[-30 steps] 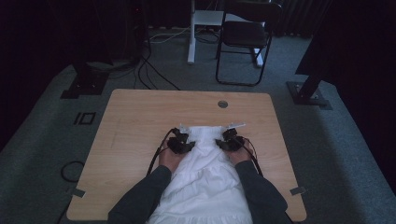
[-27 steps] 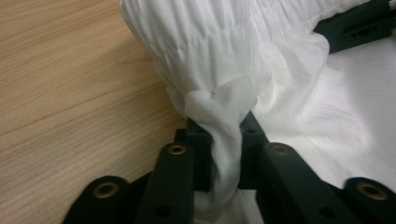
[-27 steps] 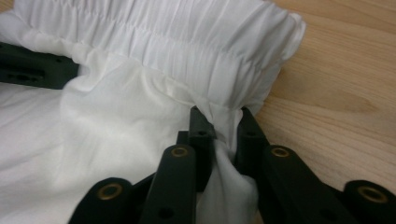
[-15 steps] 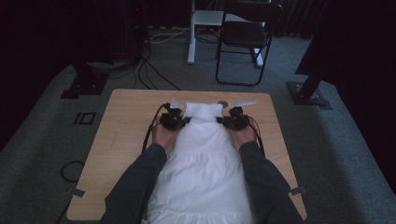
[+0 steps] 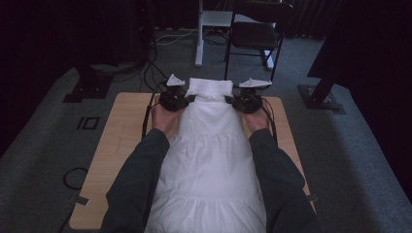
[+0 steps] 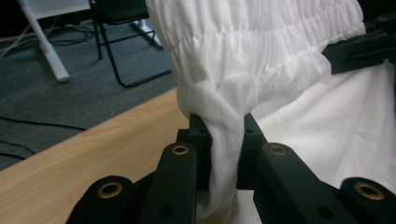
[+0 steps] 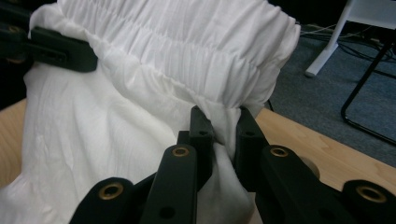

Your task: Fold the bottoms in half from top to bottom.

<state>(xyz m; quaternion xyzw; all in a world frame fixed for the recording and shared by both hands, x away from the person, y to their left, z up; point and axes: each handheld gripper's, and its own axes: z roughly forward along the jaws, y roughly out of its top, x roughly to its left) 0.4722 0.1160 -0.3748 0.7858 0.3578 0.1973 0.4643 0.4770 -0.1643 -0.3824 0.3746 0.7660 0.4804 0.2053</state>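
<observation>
A white garment (image 5: 209,145) with a gathered elastic band at its top hangs between both grippers, and its lower part trails over the wooden table (image 5: 124,131) toward the person. My left gripper (image 5: 187,101) is shut on the band's left corner, where bunched cloth (image 6: 261,42) is pinched between the jaws (image 6: 226,126). Its jaws have just been closing on that cloth. My right gripper (image 5: 232,101) is shut on the opposite corner, with the garment (image 7: 187,42) caught between its jaws (image 7: 223,126). Both grippers are held above the table's far half.
A black chair (image 5: 255,34) and a white desk leg (image 5: 199,34) stand on the carpet beyond the table. Black stand bases sit at far left (image 5: 82,90) and far right (image 5: 323,99). Cables run over the floor at the left. The person's sleeves cover the near table.
Both hands rose and moved farther from the person, lifting the garment's banded top off the table. The cloth now hangs stretched between the two grippers.
</observation>
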